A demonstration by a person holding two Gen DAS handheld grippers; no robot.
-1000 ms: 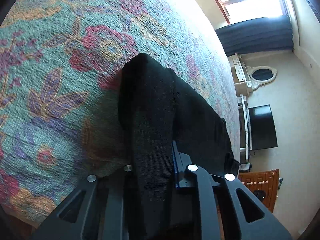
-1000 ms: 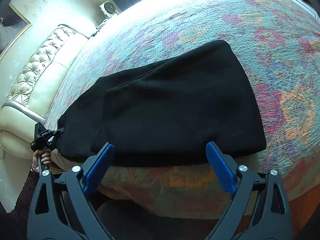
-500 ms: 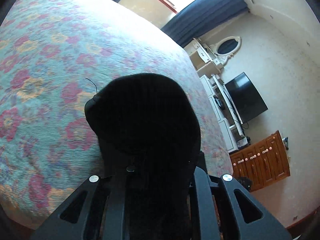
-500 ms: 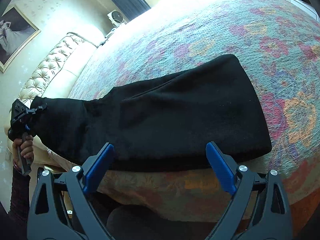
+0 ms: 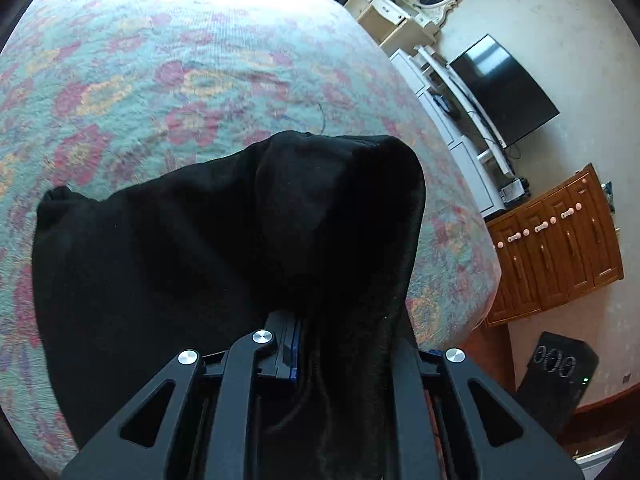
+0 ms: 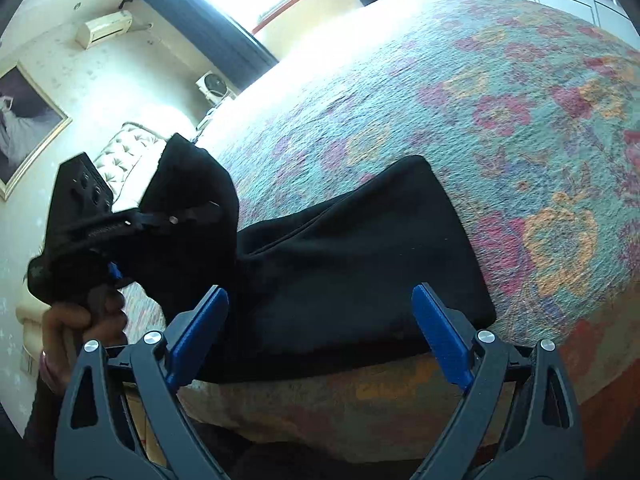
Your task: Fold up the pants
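Observation:
Black pants (image 6: 360,264) lie on a floral bedspread (image 6: 500,112) near the bed's front edge. My left gripper (image 5: 304,336) is shut on one end of the pants (image 5: 224,248) and holds it lifted above the rest of the cloth; the raised end drapes over its fingers. In the right wrist view the left gripper (image 6: 192,216) is at the left, above the bed, with the black cloth hanging from it. My right gripper (image 6: 320,332) is open and empty, just in front of the pants' near edge.
The bed (image 5: 160,80) fills both views. A padded headboard (image 6: 124,152) is at the far left. A television (image 5: 504,88), a white shelf unit (image 5: 460,132) and a wooden cabinet (image 5: 560,240) stand beyond the bed's right side.
My left gripper has lifted its end of the pants off the bed and carried it up and inward over the rest of the cloth. My right gripper has stayed open in place.

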